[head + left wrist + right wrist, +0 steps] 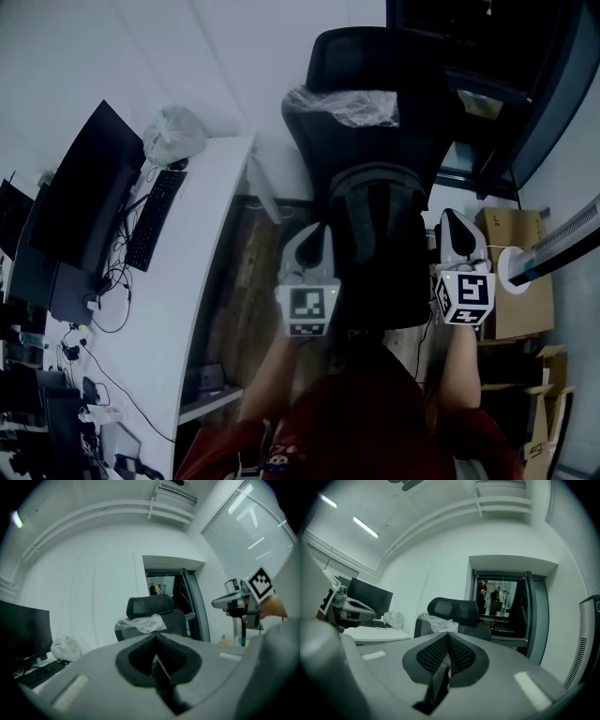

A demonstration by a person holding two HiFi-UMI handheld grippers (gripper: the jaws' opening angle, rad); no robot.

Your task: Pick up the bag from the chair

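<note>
Black bag (pixel 380 234) rests on the chair (pixel 370 56) seat, between both grippers. Left gripper (pixel 312 239) and right gripper (pixel 461 225) jaws are pressed together, empty; unopened, they risk nudging the bag off.

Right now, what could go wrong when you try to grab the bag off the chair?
1. The left gripper and right gripper both have their fingers shut, either side of the bag. Unless they open, they may just push it.
2. The bag is dark against the dark chair, so a strap could be hard to find.
3. Loose plastic drapes over the chair back above the bag, so lifting could snag it.
</note>
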